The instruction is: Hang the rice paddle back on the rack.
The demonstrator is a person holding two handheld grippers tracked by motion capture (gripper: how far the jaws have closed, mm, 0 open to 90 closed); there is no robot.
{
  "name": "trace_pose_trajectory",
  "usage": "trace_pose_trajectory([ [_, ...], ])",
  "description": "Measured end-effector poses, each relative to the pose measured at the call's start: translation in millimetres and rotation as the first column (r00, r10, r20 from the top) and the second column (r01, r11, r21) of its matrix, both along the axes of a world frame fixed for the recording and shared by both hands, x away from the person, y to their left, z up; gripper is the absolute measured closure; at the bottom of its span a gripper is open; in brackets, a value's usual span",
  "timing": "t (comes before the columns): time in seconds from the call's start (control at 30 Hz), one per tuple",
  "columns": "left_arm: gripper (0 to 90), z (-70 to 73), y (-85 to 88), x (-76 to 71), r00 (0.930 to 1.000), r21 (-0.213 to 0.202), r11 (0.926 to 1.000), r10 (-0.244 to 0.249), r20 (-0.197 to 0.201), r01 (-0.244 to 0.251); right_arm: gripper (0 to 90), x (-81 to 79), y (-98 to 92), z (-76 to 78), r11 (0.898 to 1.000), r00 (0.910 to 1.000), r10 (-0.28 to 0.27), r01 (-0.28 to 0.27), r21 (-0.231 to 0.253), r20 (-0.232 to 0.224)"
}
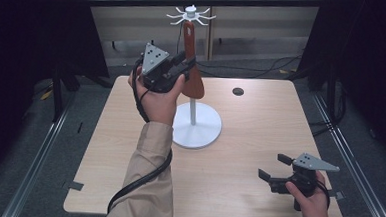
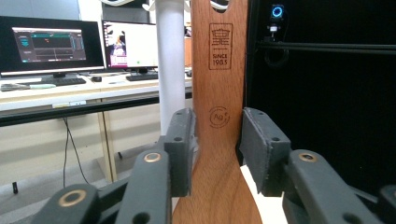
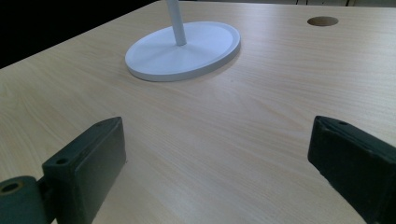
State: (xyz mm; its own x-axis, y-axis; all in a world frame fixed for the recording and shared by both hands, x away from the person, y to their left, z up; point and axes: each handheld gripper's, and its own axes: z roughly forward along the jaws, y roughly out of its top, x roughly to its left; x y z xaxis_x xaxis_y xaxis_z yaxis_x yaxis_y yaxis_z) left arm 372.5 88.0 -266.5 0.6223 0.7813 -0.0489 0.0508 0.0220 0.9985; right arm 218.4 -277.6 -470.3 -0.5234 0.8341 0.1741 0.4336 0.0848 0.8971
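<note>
Between the jaws of my left gripper (image 2: 212, 154) hangs a wooden paddle (image 2: 219, 84), its handle running straight up to a hook on the white stand (image 1: 193, 108). Both pads flank the neck, slightly parted; I cannot tell whether they touch. Well apart, my right gripper (image 3: 217, 168) rests low over the bench (image 3: 243, 121), jaws spread, empty.

Monitors (image 2: 84, 44), desk (image 2: 70, 95), table hole (image 1: 238, 91)

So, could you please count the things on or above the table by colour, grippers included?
Brown: 1, the wooden spatula hanging on the stand
White: 1, the stand
Black: 2, the left gripper and the right gripper
Total: 4
</note>
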Motion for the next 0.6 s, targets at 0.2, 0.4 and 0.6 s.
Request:
trace_pose_trajectory([
  [0.2, 52.9, -1.8, -0.1, -1.5, 1.0000, -0.009, 1.0000, 0.000, 0.000, 0.000, 3.9, 0.0, 0.7, 0.3, 1.000, 1.0000, 0.005, -0.005, -0.002, 0.002],
  [0.4, 43.5, -3.0, 3.2, -5.4, 0.9999, -0.012, 0.9999, -0.003, 0.015, 0.003, 3.9, -0.6, 0.2, 1.1, 1.000, 1.0000, 0.000, 0.000, -0.004, 0.007],
  [0.6, 29.5, -5.8, 6.8, -10.4, 0.9990, 0.014, 0.9997, 0.018, 0.040, -0.019, 3.9, -2.2, 1.5, 1.6, 1.000, 1.0000, -0.005, 0.005, 0.000, 0.009],
])
